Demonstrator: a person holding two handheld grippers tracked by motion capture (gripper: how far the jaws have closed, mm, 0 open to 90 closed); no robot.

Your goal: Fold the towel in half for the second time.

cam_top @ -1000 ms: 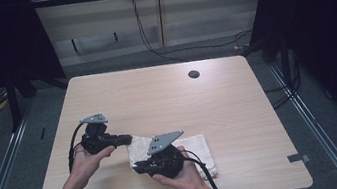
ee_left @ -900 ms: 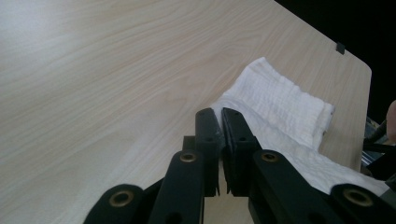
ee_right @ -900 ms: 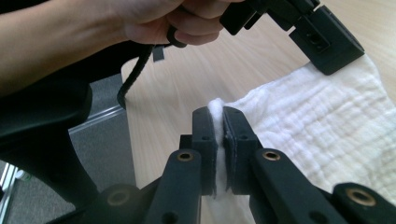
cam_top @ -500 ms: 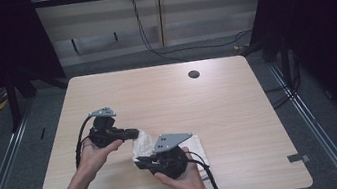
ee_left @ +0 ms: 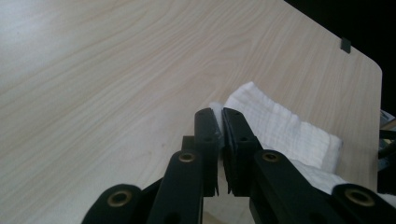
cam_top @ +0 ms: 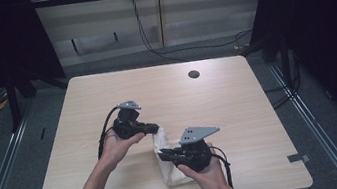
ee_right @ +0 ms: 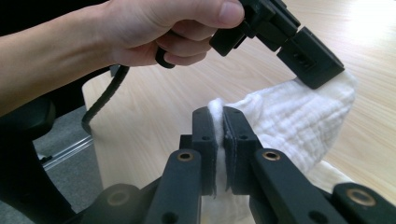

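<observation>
both hand-held grippers — left (ee_left: 219,122), right (ee_right: 219,121) — pinch white cloth (cam_top: 167,161) edges.

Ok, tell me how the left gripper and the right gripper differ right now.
The left gripper sits farther up the table and points toward the high view's right; the right gripper sits nearer the person and points toward that view's left. The left gripper pinches the white cloth at its far corner, the right gripper at its near-left edge. Both are shut on that cloth, each held in one hand.

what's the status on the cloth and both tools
Left tool shut on white cloth corner. Right tool shut on another edge. Cloth partly lifted off table. Nothing in the way.
</observation>
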